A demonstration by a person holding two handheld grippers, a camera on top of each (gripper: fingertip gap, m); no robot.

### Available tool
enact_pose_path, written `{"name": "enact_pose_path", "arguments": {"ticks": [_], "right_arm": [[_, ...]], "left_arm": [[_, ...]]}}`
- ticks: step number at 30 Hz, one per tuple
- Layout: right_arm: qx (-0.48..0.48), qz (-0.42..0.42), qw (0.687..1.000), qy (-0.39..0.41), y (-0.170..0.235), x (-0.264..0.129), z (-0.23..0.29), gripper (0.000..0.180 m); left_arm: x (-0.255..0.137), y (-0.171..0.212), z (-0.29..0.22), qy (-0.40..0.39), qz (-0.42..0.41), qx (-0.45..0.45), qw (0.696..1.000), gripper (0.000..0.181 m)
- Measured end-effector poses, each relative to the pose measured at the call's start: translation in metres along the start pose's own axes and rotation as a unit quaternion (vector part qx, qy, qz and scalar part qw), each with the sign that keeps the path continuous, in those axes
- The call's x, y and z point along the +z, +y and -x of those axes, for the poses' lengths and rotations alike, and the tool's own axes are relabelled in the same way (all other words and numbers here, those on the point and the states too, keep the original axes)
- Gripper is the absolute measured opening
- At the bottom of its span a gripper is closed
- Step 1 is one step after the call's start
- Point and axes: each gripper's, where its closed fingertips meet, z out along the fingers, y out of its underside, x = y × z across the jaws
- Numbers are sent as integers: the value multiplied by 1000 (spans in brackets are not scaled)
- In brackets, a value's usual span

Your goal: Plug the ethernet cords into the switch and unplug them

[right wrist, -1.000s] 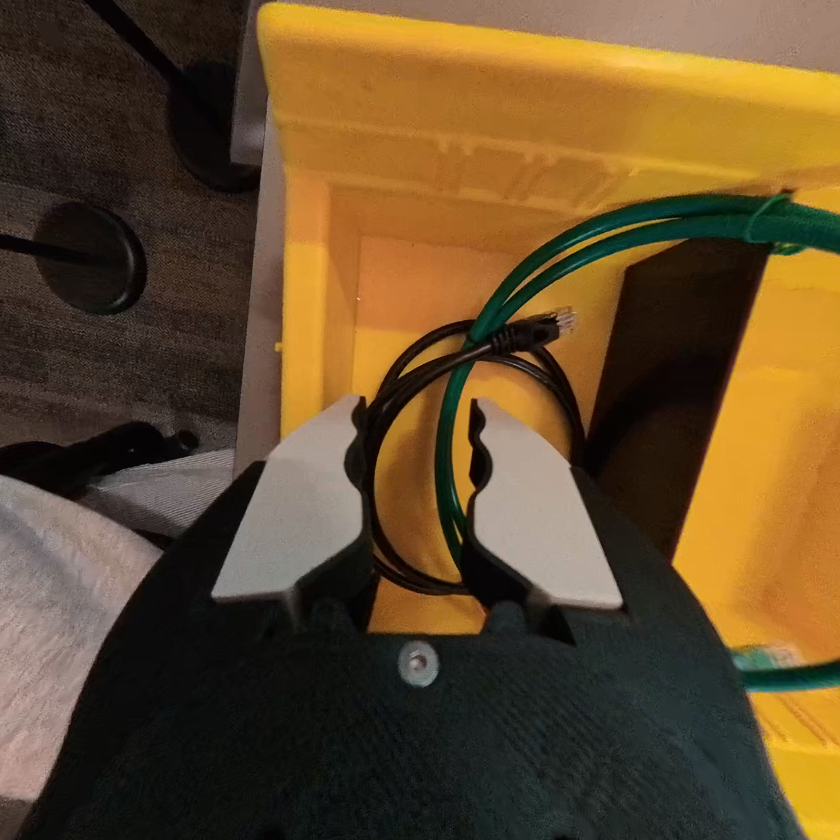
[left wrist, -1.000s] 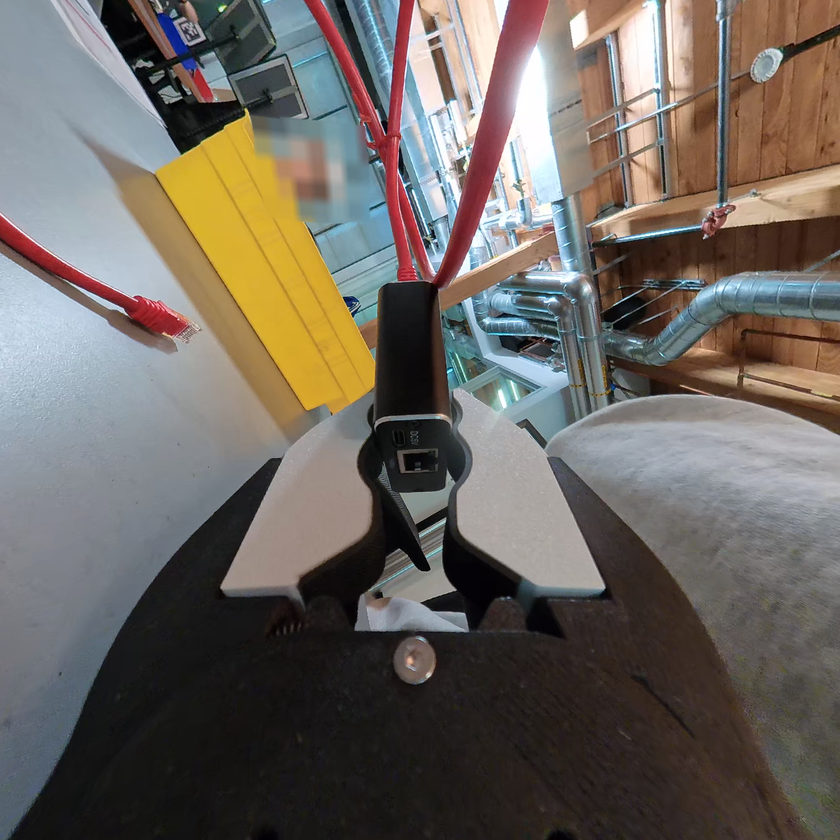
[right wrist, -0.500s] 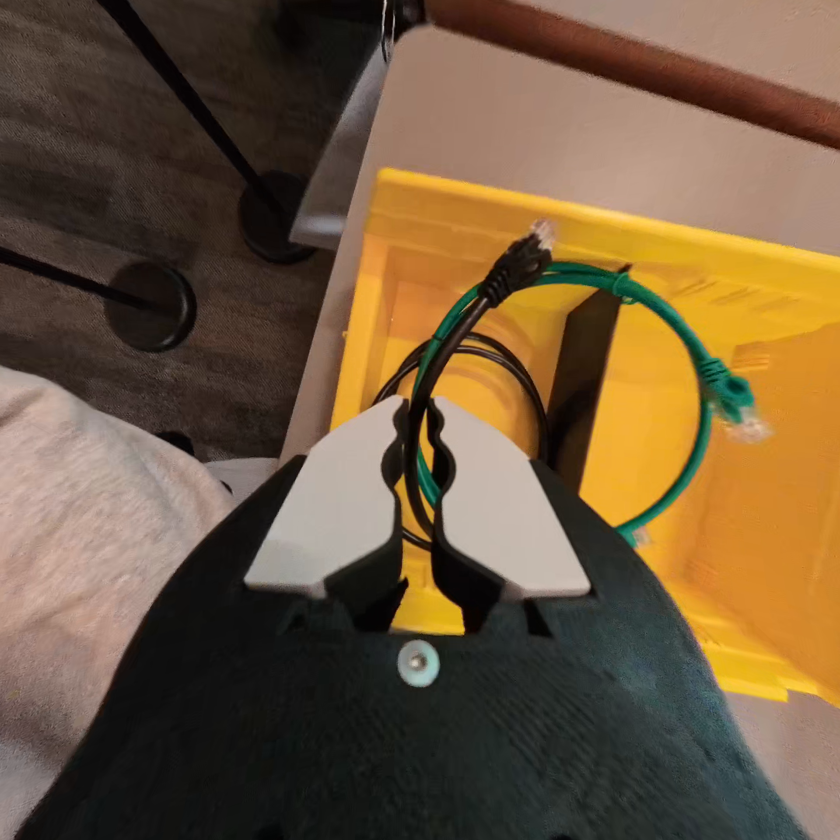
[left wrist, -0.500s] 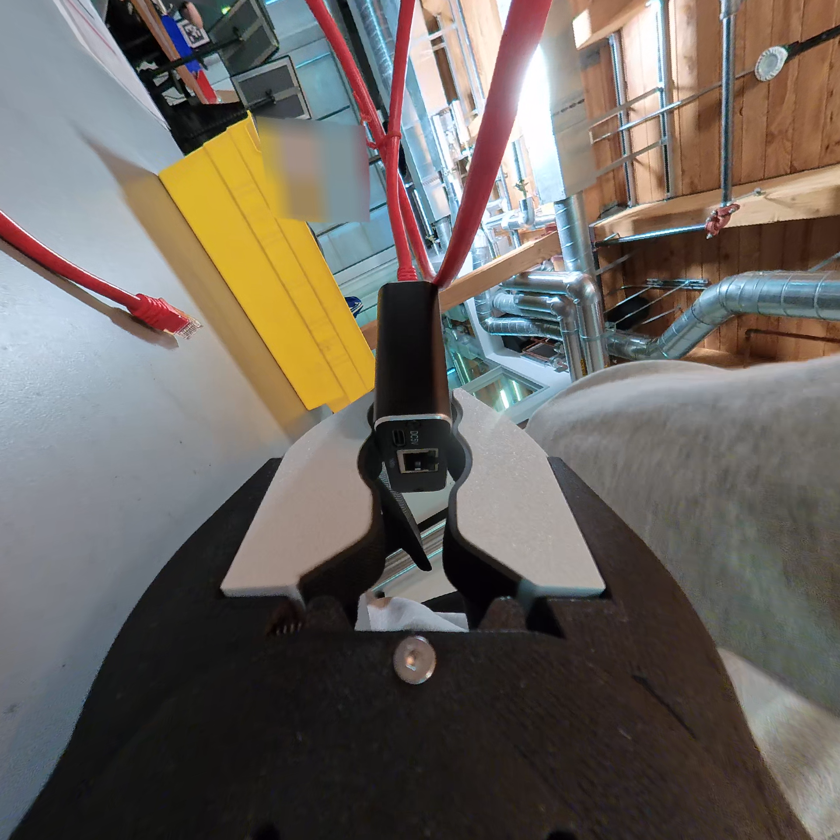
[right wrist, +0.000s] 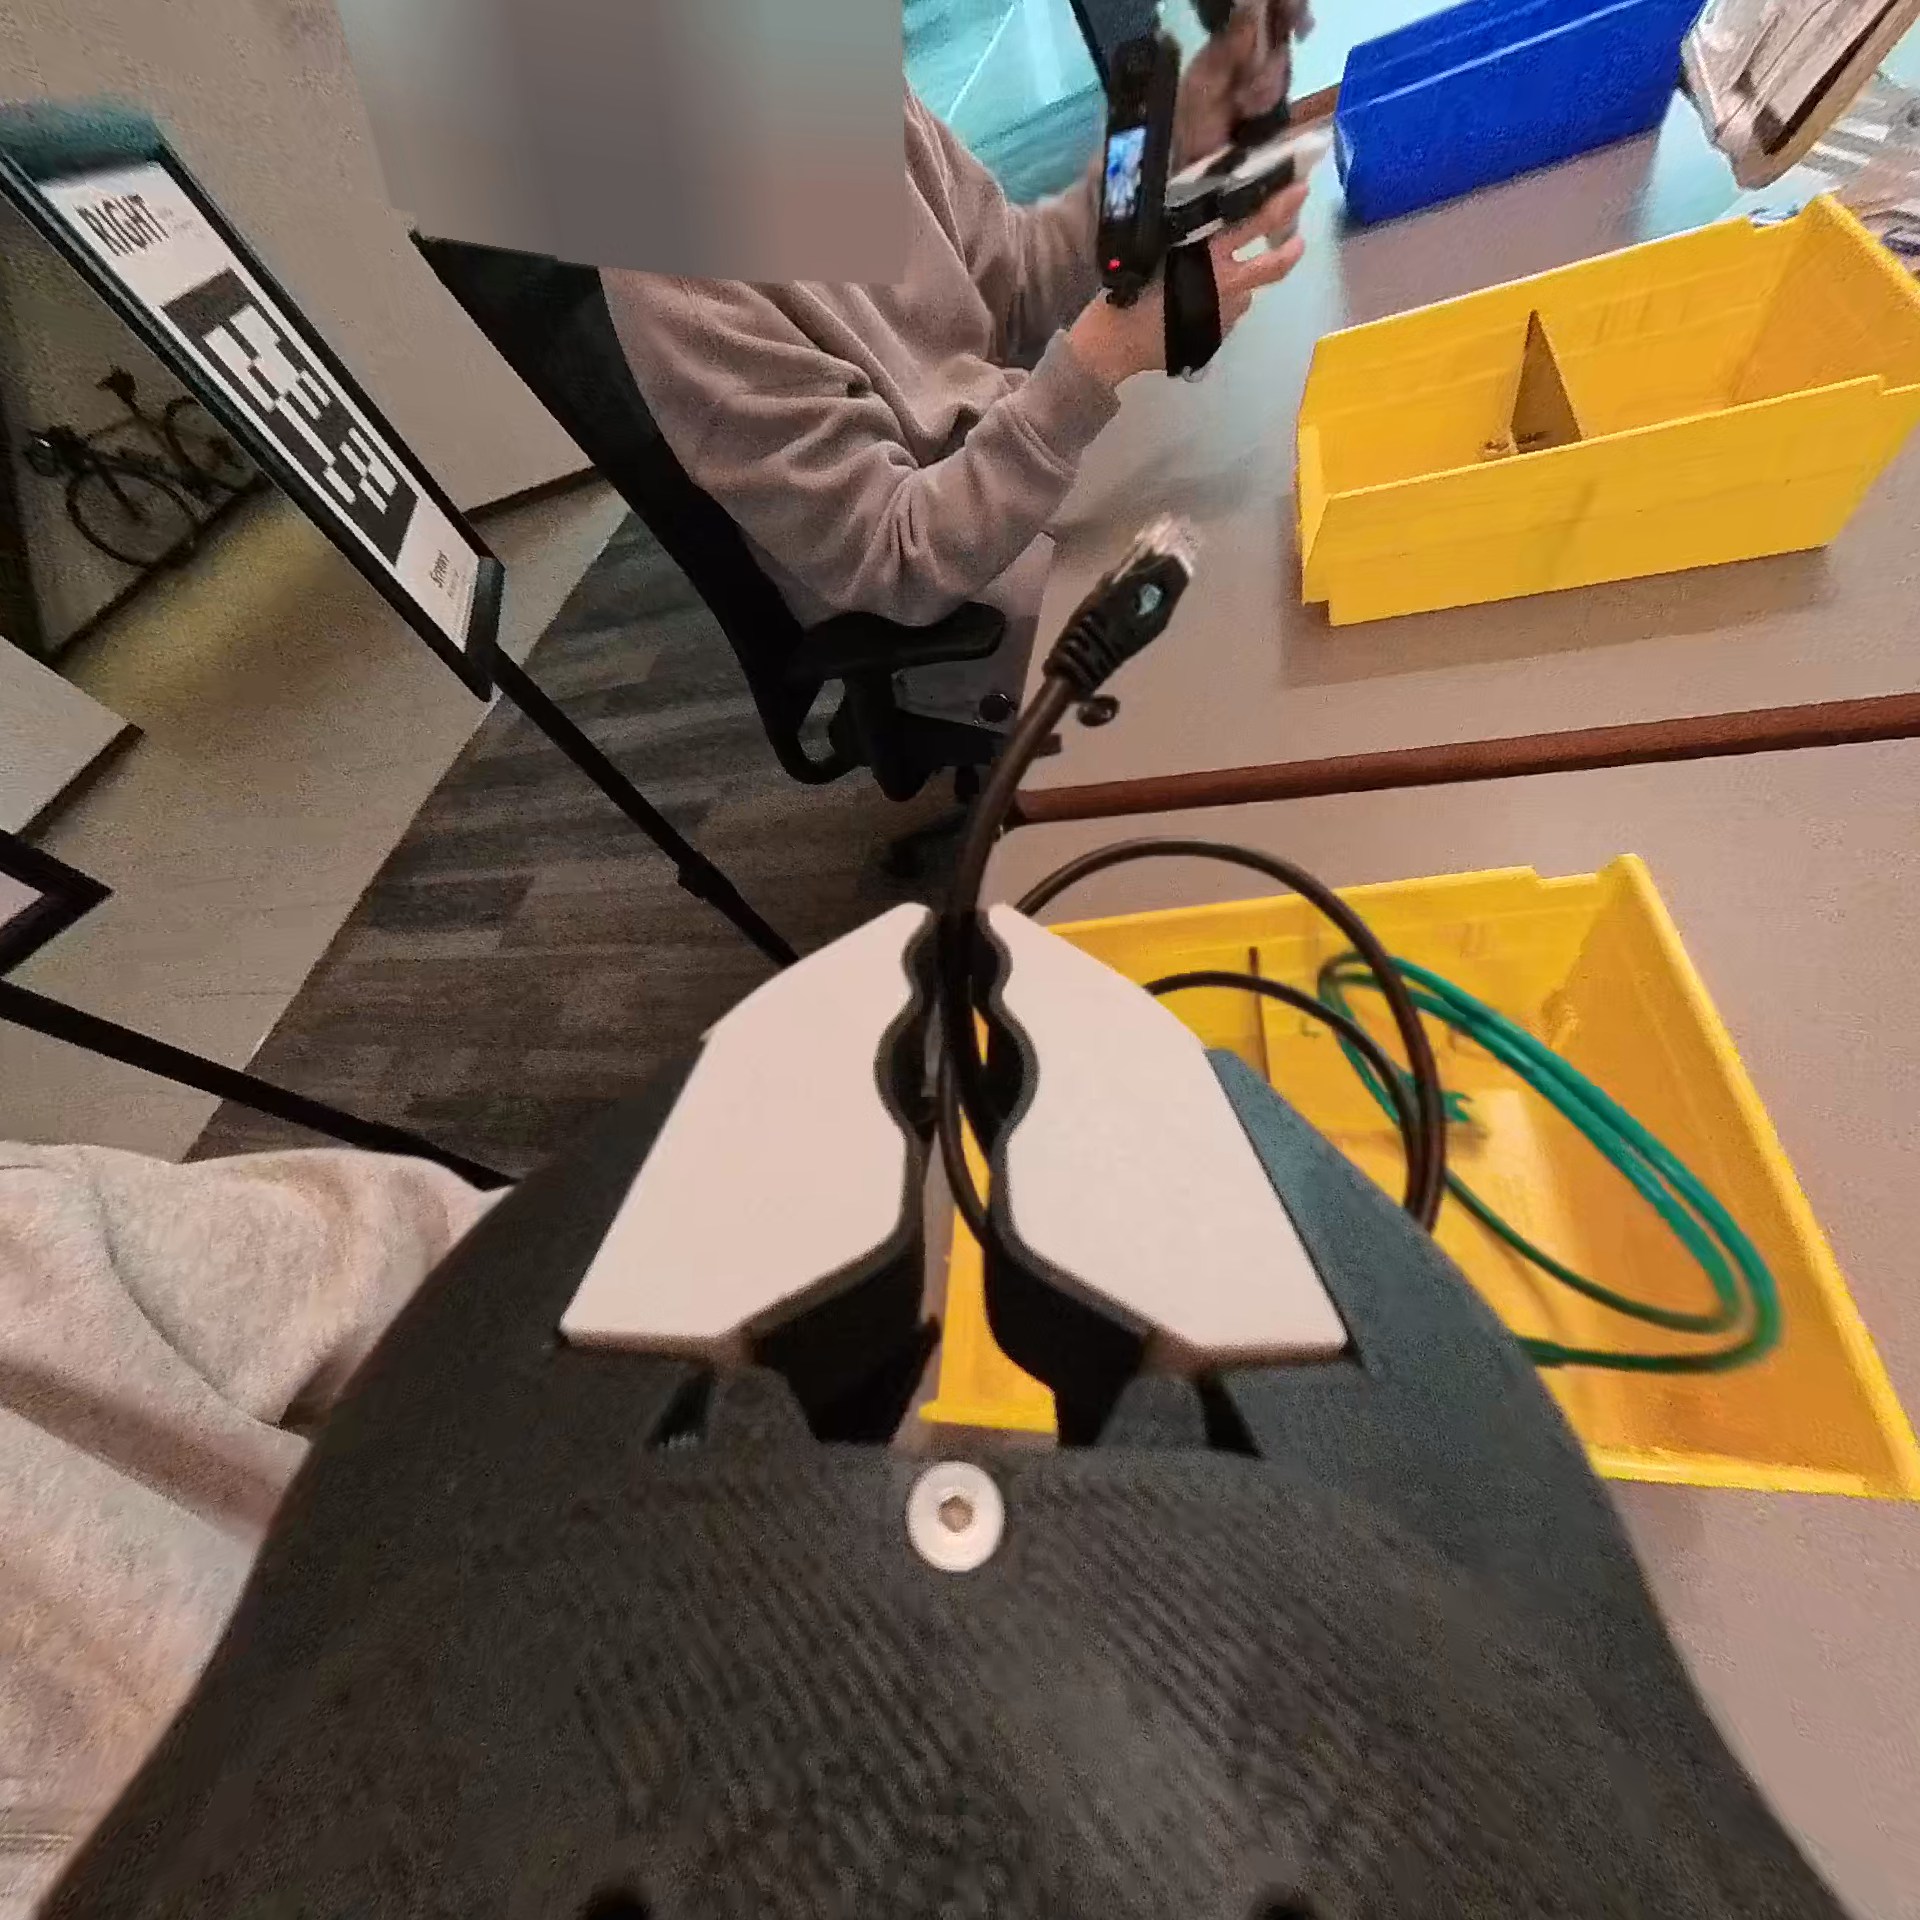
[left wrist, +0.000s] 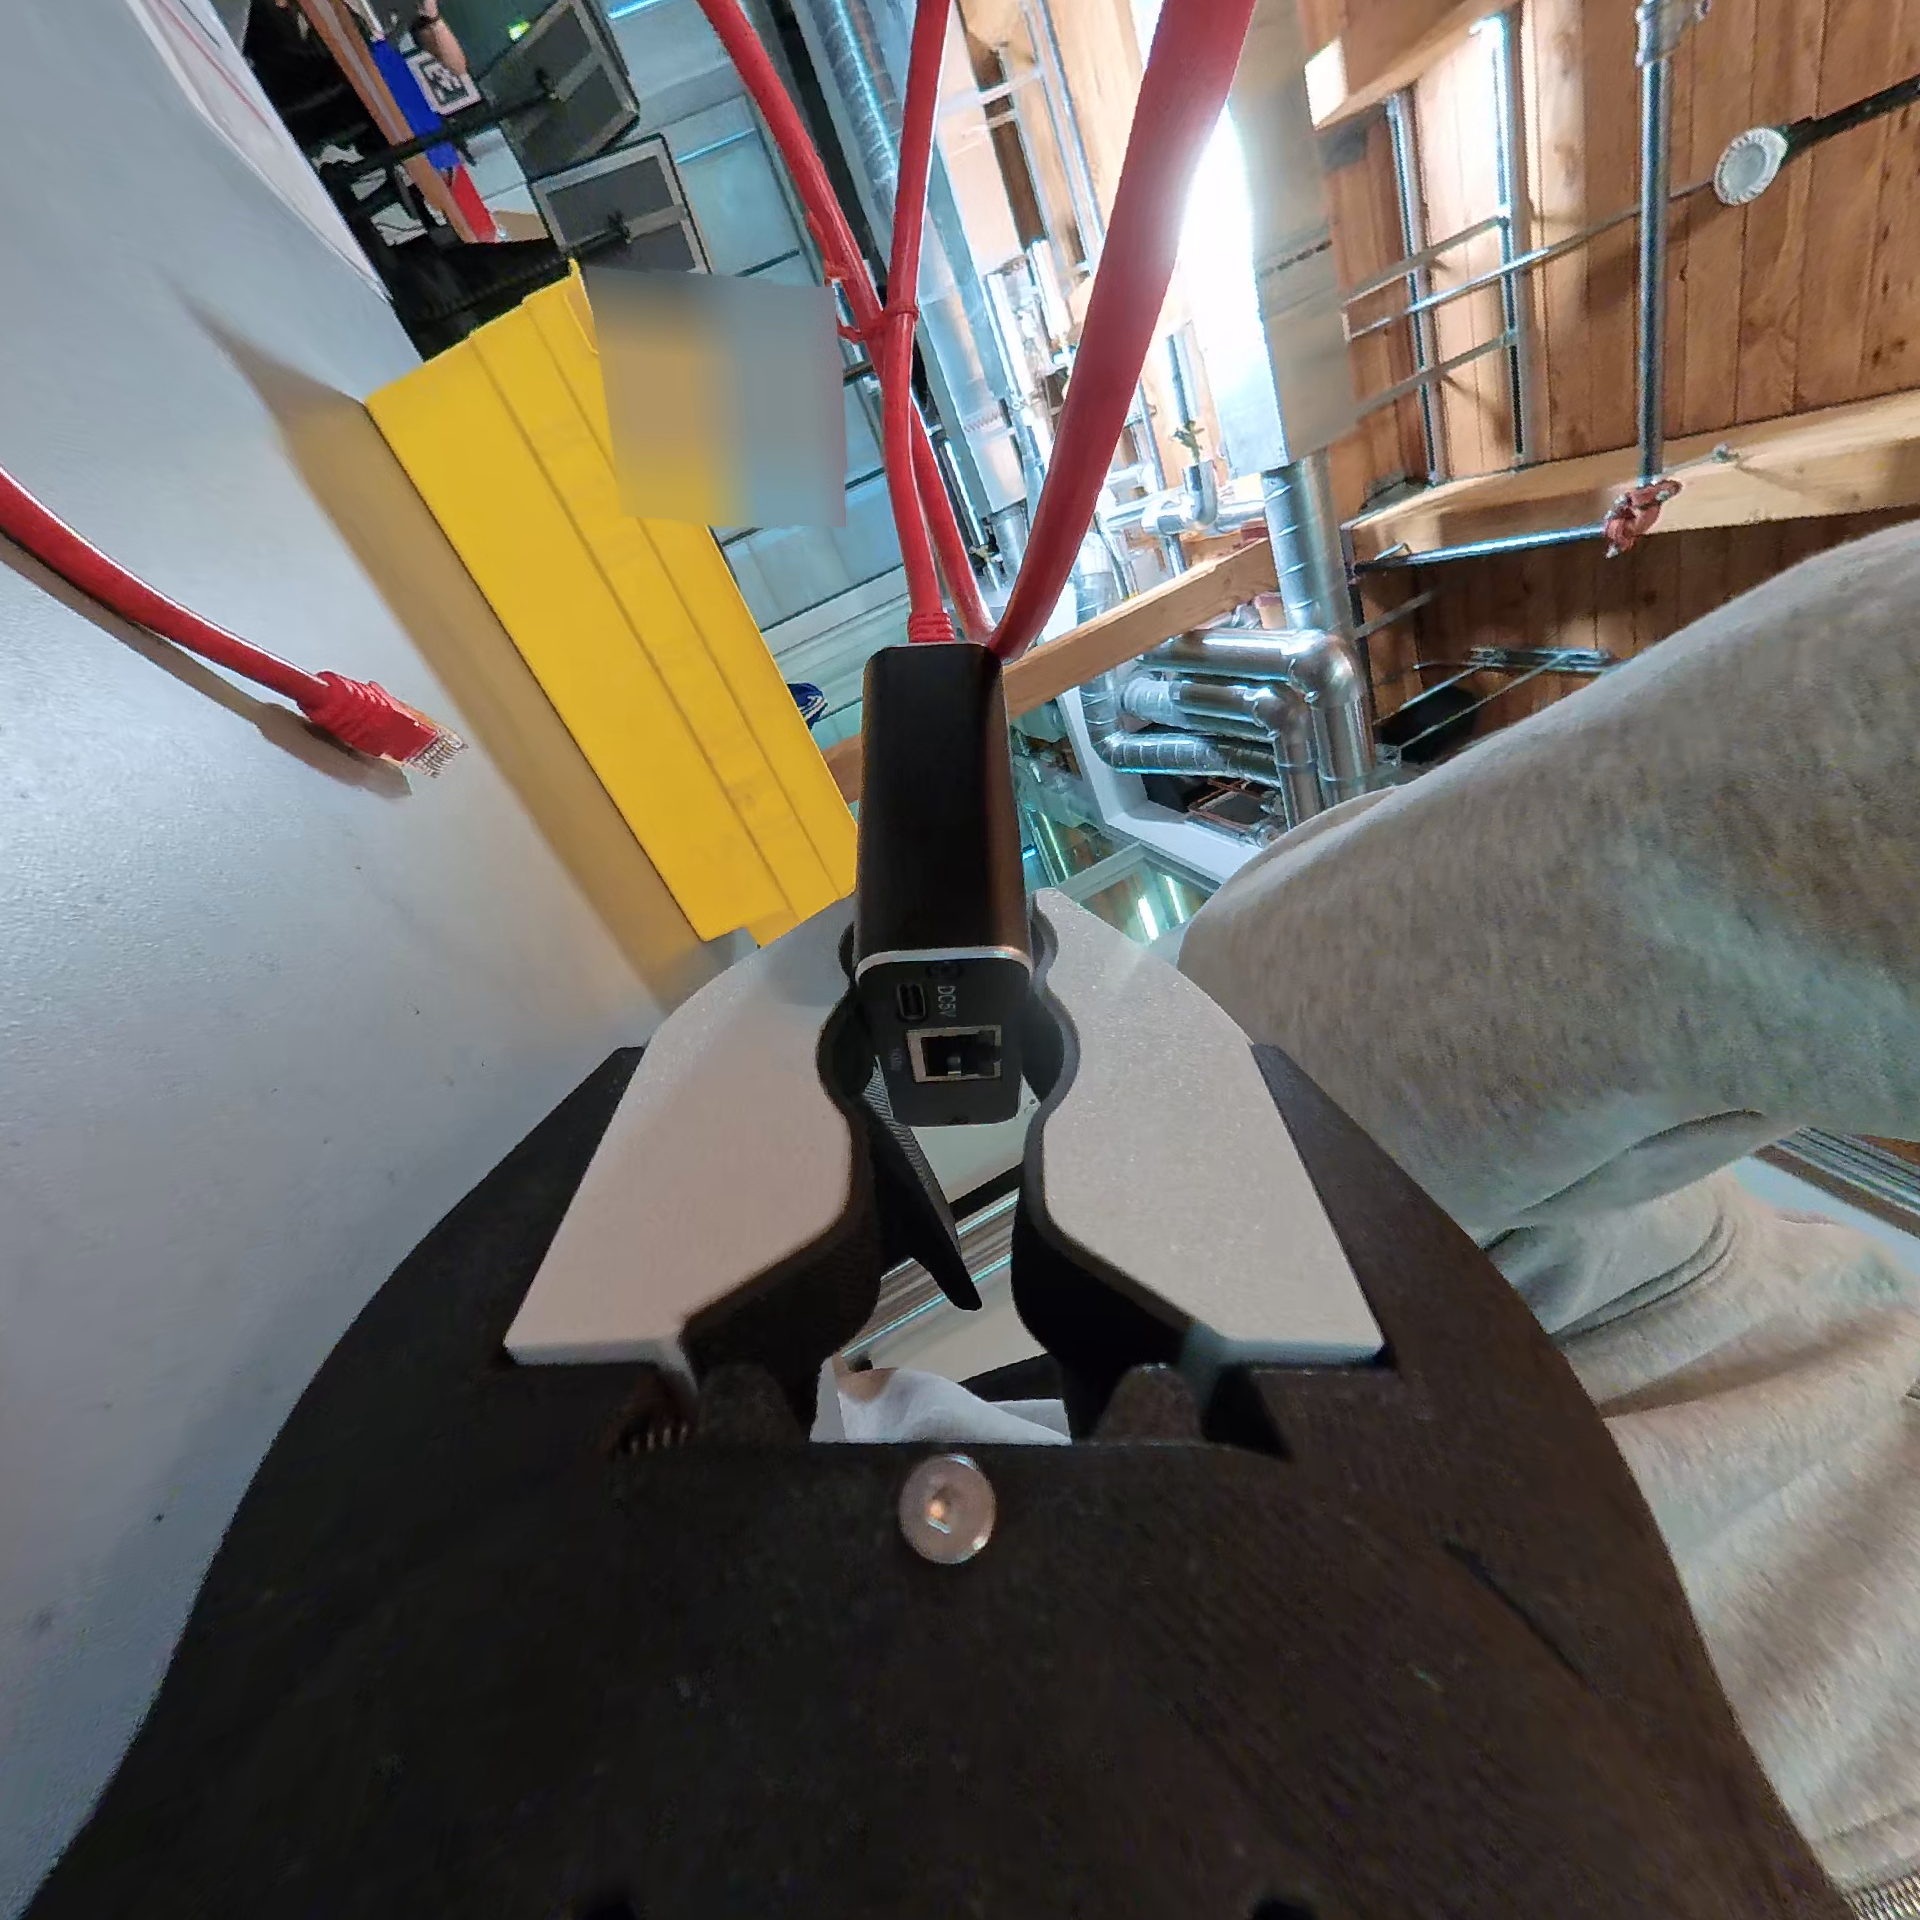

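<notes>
My left gripper (left wrist: 943, 1023) is shut on a black switch (left wrist: 935, 831), held upright with an empty port facing the camera. Red ethernet cords (left wrist: 1112, 343) run from its far end. A loose red plug (left wrist: 390, 719) lies on the grey table. My right gripper (right wrist: 958, 1023) is shut on a black ethernet cord (right wrist: 1013, 769), a little below its plug (right wrist: 1127, 603), which points up and away. The rest of the black cord loops back into a yellow bin (right wrist: 1662, 1049), beside a coiled green cord (right wrist: 1579, 1164).
A yellow bin (left wrist: 623, 644) stands on the grey table (left wrist: 208, 1039) in the left wrist view. A second yellow bin (right wrist: 1600, 416) and a blue bin (right wrist: 1496, 94) stand farther off. A seated person (right wrist: 862, 416) holds another gripper. A sign on a stand (right wrist: 270, 405) is on the left. A grey sleeve (left wrist: 1558, 883) is at the right.
My right gripper closed on the black cord in the bin and lifted it up and out, tilting toward the room. The left gripper held the switch still; the grey sleeve moved in.
</notes>
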Motion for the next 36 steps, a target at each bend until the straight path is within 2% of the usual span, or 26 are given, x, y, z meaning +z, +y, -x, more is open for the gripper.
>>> {"name": "enact_pose_path", "arguments": {"ticks": [6,9,15,19,23,28,33,36], "right_arm": [[-31,-19,999,5,-14,-16,7,5],[-61,-36,997,14,-21,-37,17,6],[-102,-117,988,22,-48,-114,54,5],[-120,-140,981,56,-43,-173,74,5],[-123,-144,977,99,-13,-226,91,5],[-123,-113,971,174,50,-281,102,6],[-135,-60,960,237,122,-321,103,5],[-151,-8,954,259,175,-329,93,5]], "left_arm": [[-1,-1,-1,2,-2,-1,1000,25],[-3,-2,-2,3,-5,-1,1000,25],[-2,-1,-1,3,-3,-2,1000,25],[-4,-3,-1,-3,-8,4,1000,25],[-9,-11,-3,-6,-27,10,1000,25],[-19,-23,-6,-1,-60,8,998,25],[-30,-34,-6,-10,-86,15,996,25],[-33,-36,-6,-13,-91,22,996,25]]}}
